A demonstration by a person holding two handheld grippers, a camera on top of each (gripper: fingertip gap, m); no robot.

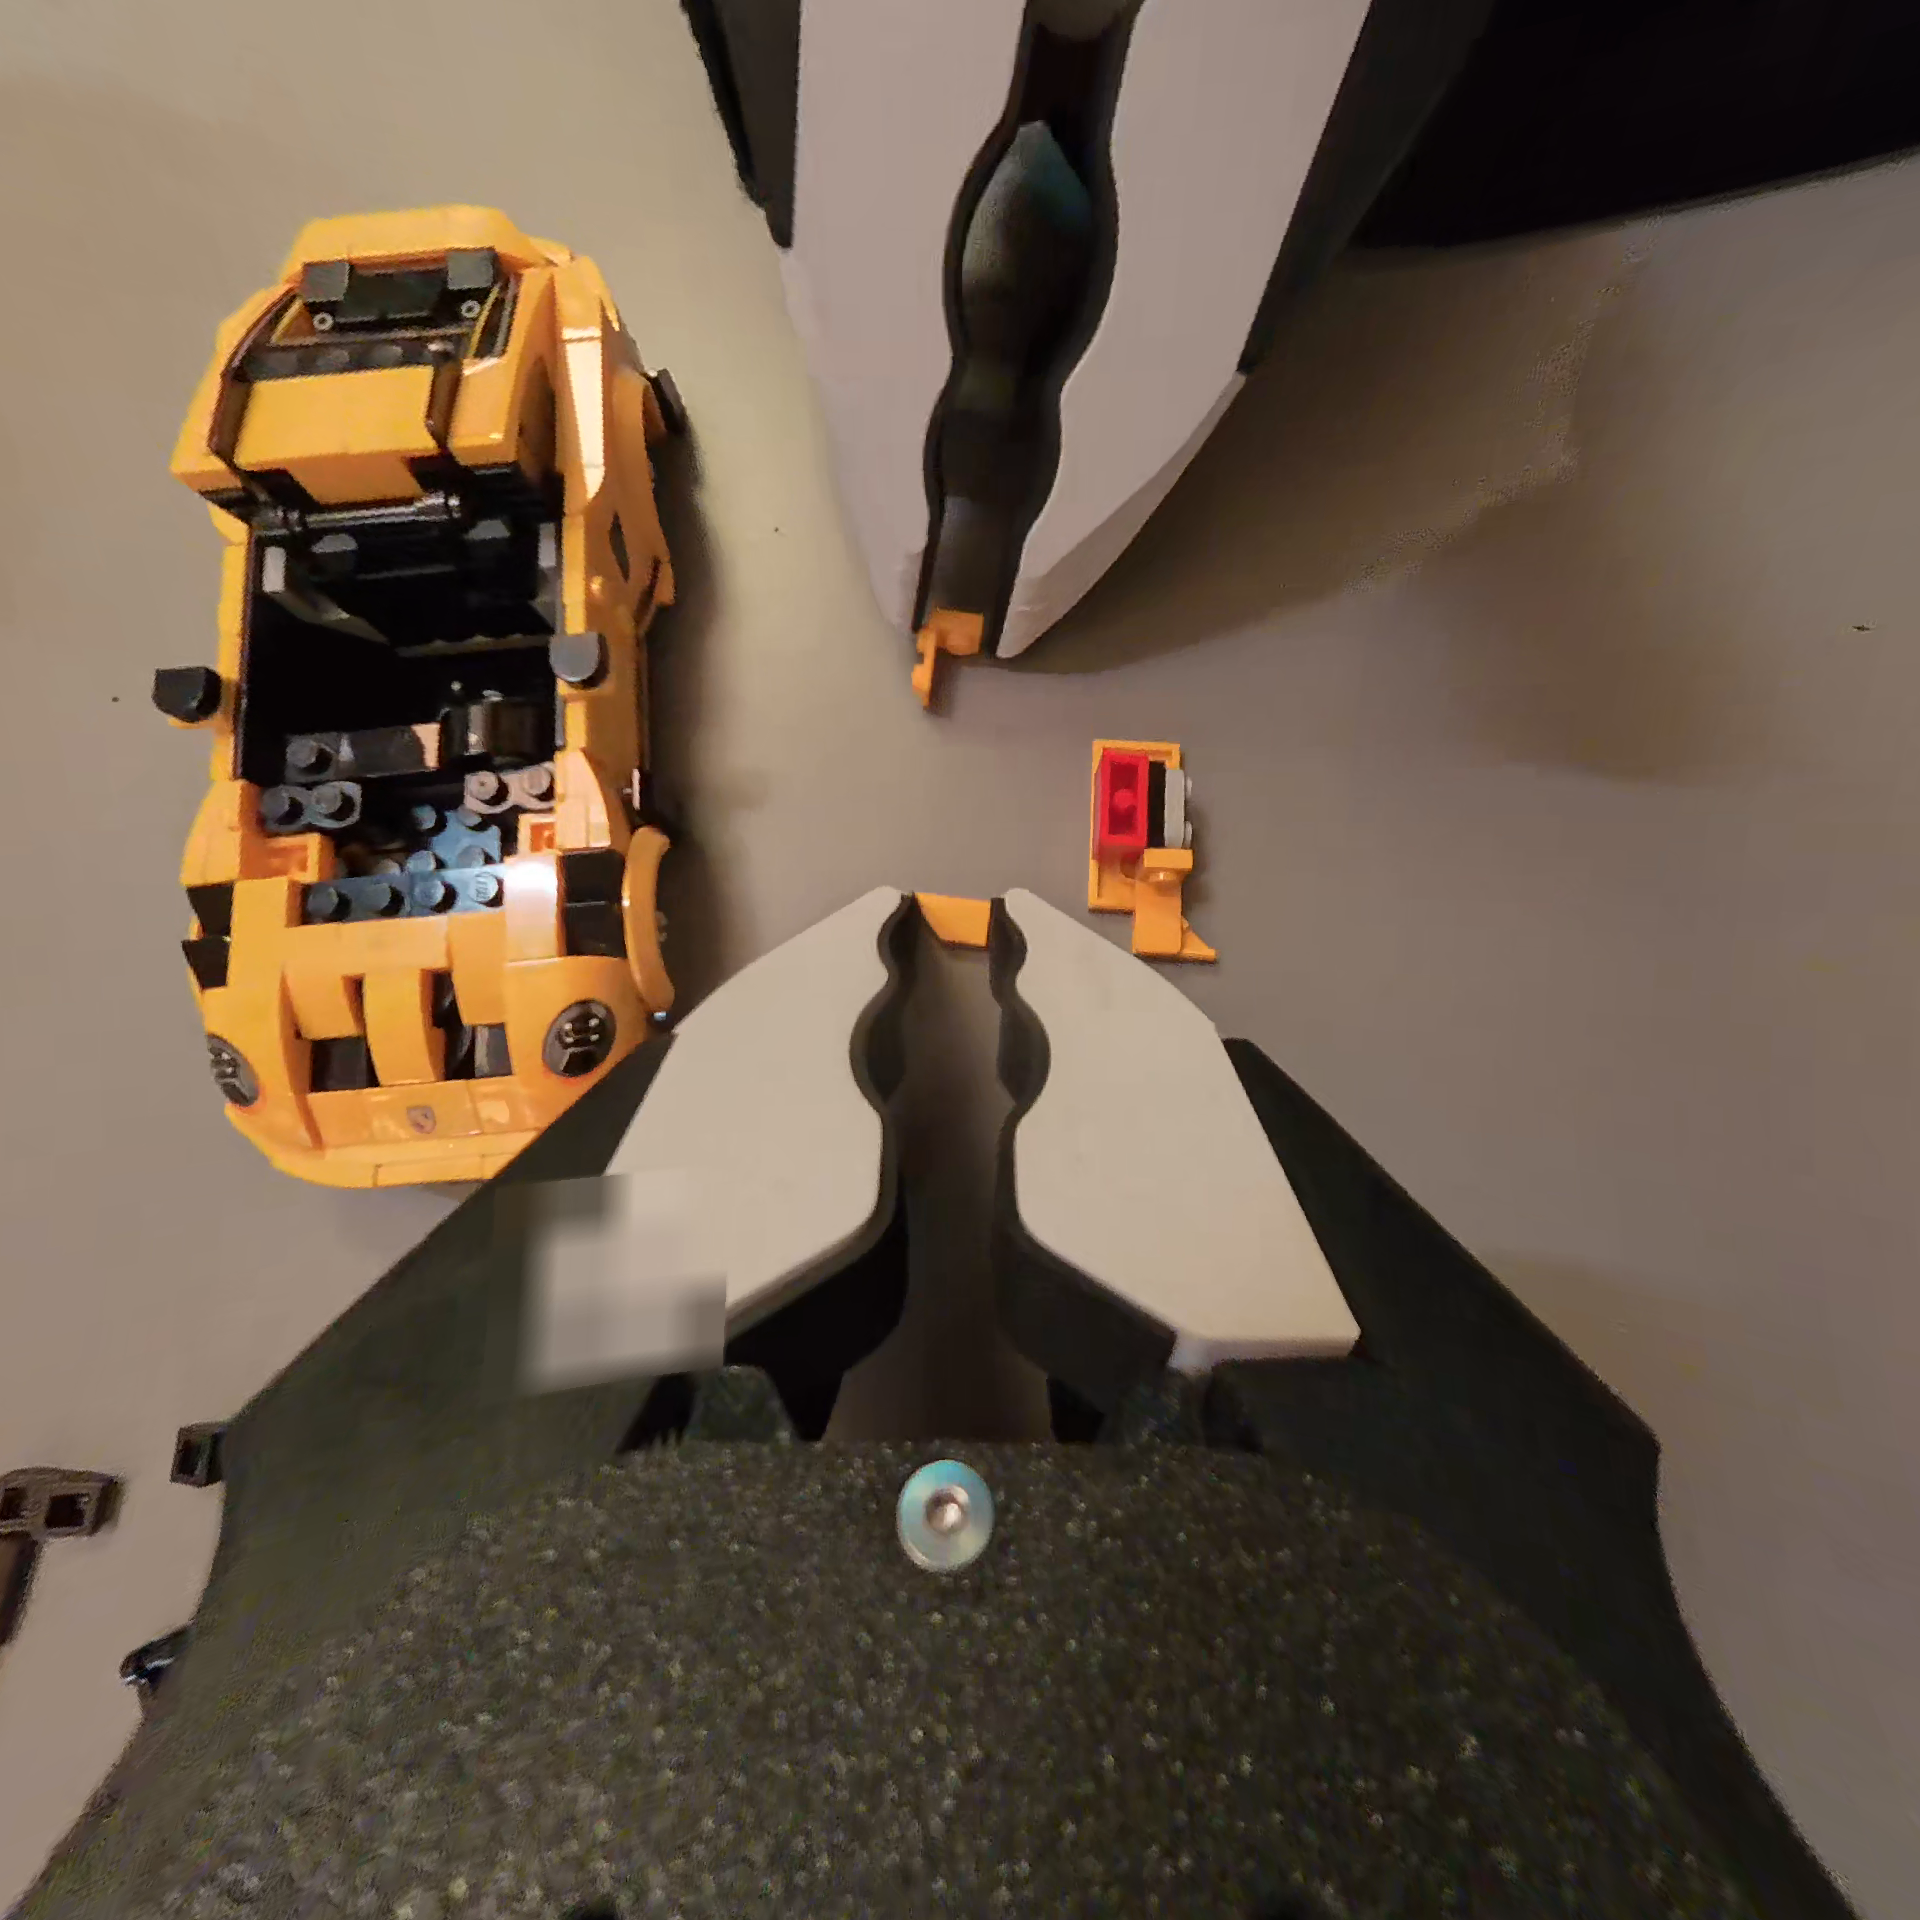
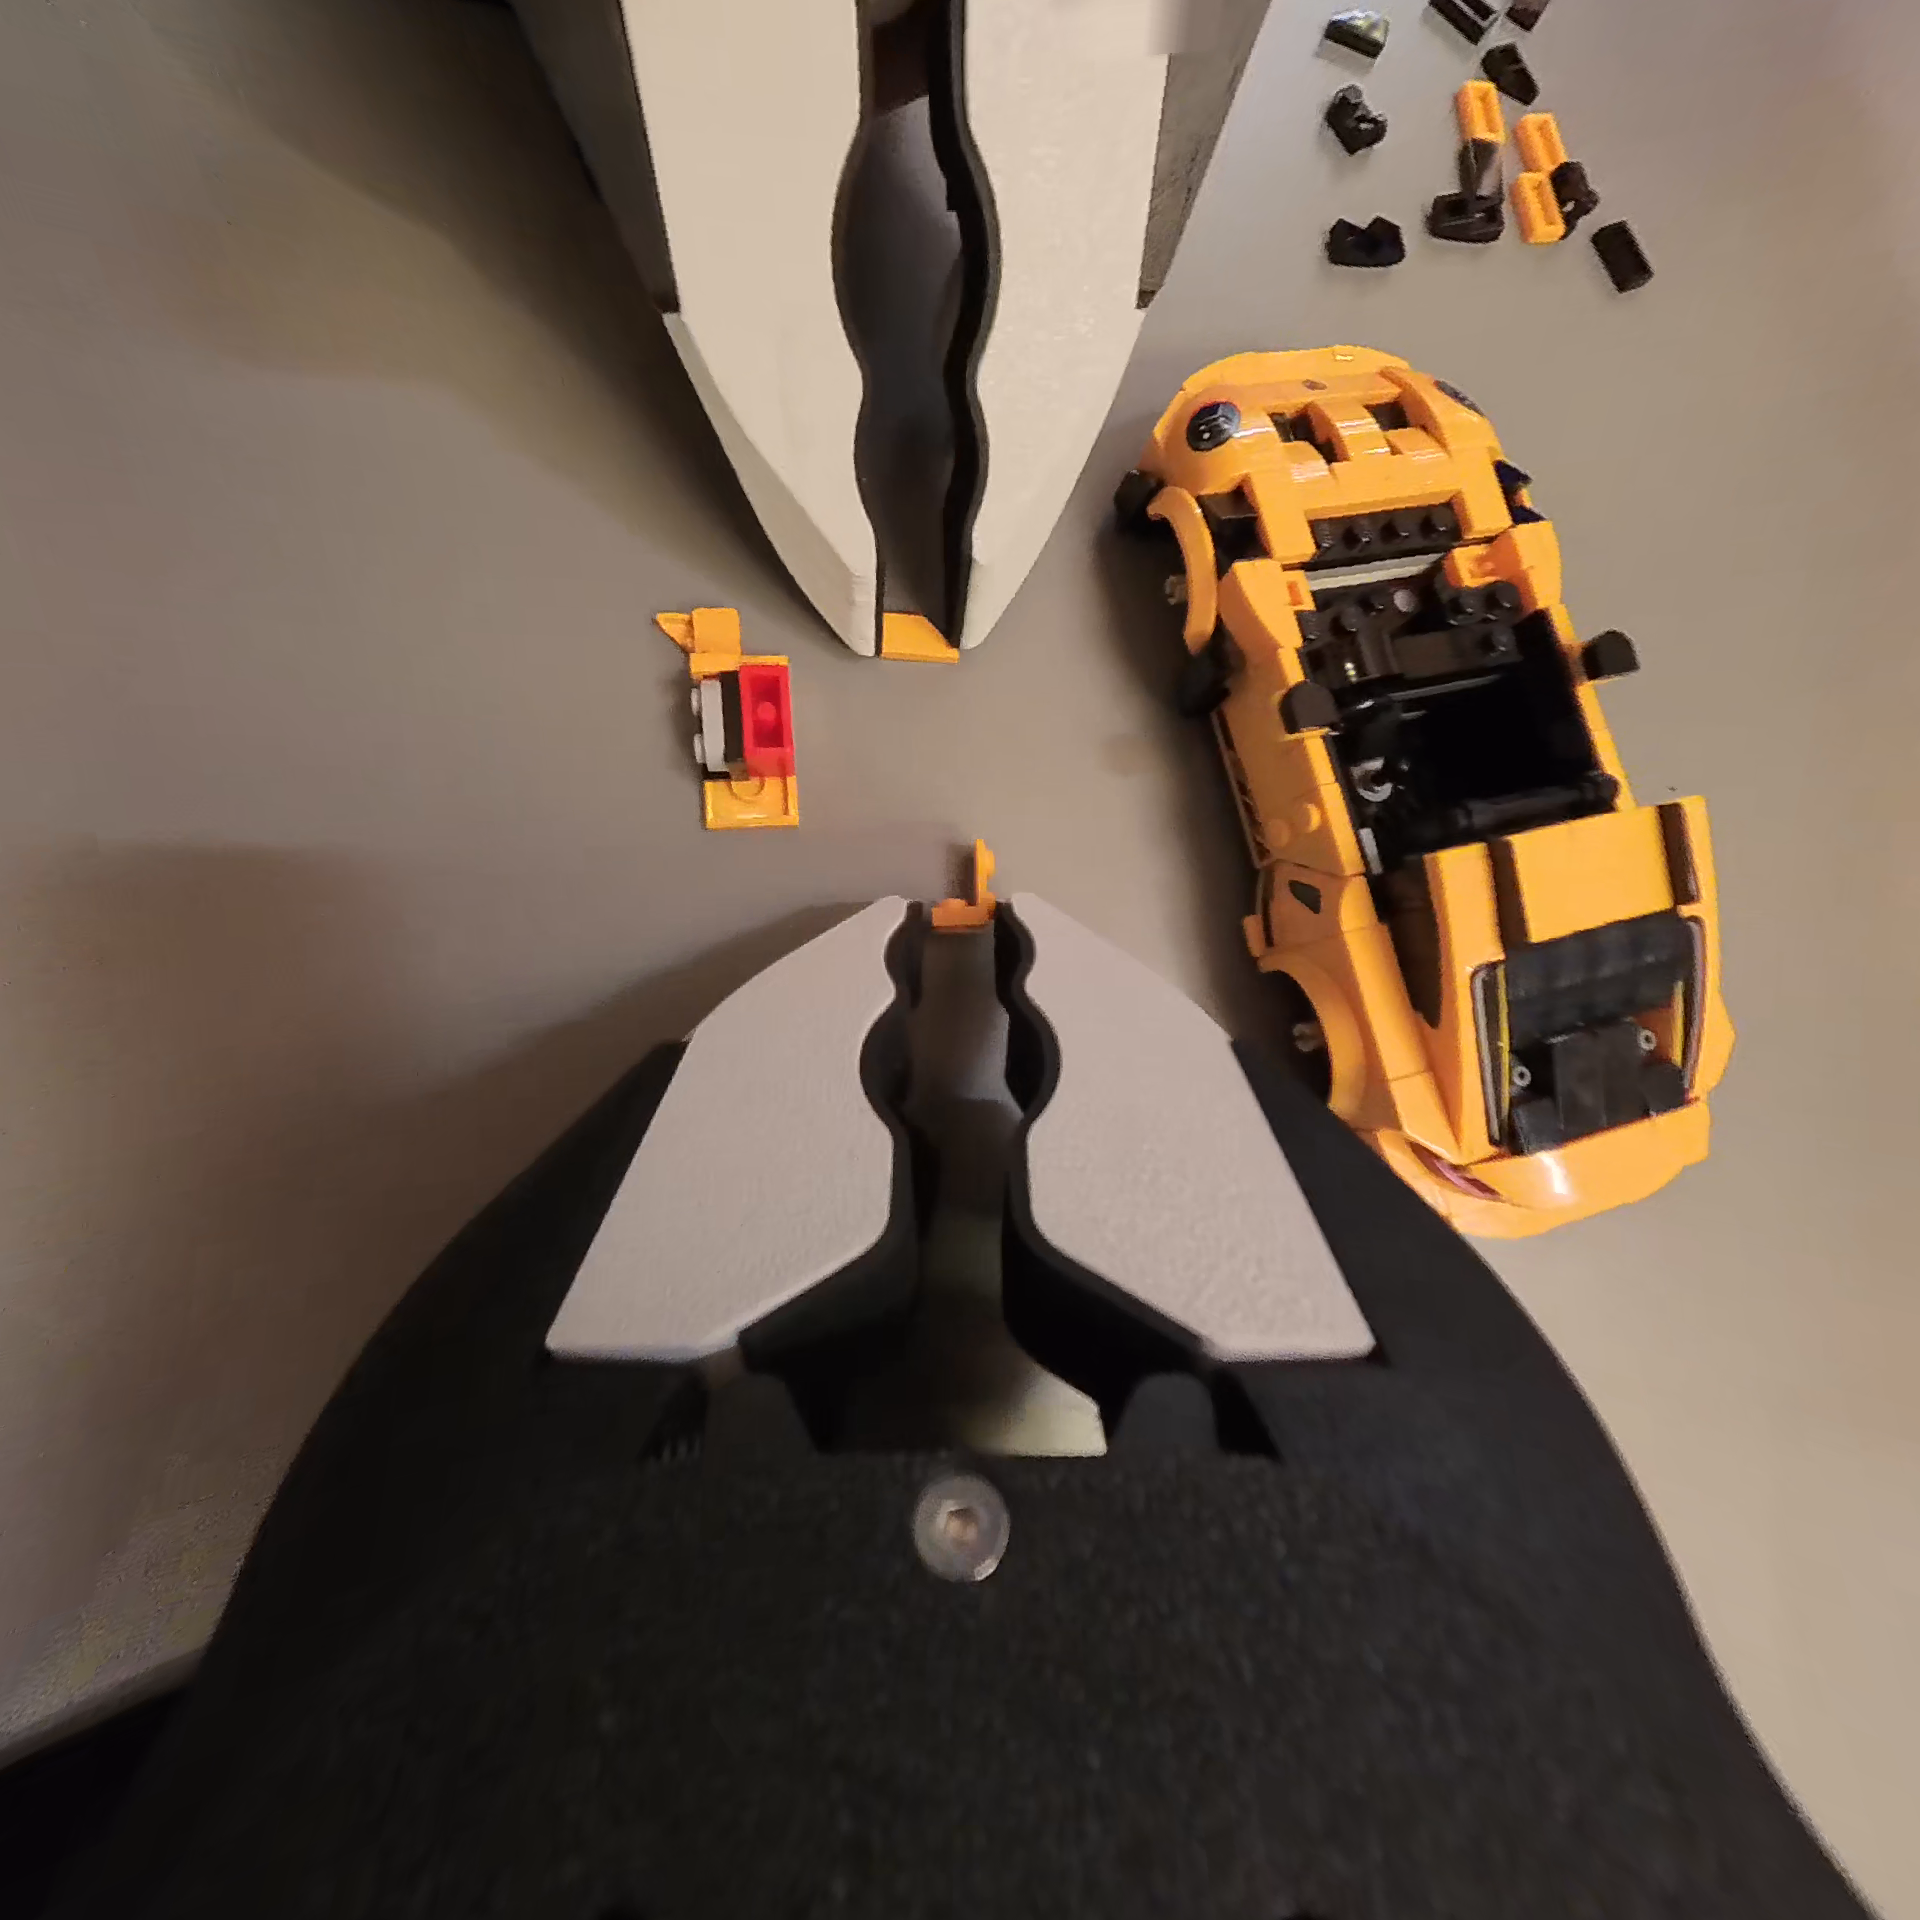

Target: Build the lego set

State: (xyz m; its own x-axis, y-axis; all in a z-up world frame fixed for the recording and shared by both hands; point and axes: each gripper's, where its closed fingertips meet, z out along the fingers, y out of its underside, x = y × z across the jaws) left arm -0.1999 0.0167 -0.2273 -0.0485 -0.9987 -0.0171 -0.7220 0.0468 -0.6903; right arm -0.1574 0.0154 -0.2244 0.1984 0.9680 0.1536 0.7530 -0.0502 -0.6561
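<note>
**Two small pieces in hand, most of the car built**

Most of the orange lego car is assembled — nose, headlights, fenders, rear deck and black engine cover are all on. Its cabin is still an open black well with bare studs along the front edge, so roof and windscreen look to be left, and no wheels can be made out. It lies on the grey table, just beside the two grippers, which meet tip to tip.

The left gripper is closed on a small orange tile, flat and smooth, pinched at the very tips. The right gripper is clamped on a small orange bracket piece, an L-shaped bit with a thin upright tab. These two look meant to be joined, probably as part of a side detail.

Between the grippers and a little aside rests a small sub-assembly — an orange plate carrying a glossy red brick, a grey studded piece and an orange wedge at one end. It is not yet on the car.

Beyond the car's nose lies a scatter of loose pieces, black clips and slopes and a few orange ones: hard shiny plastic, crisp edges. The gripper fingers are matte pale grey with wavy black pads.
</note>
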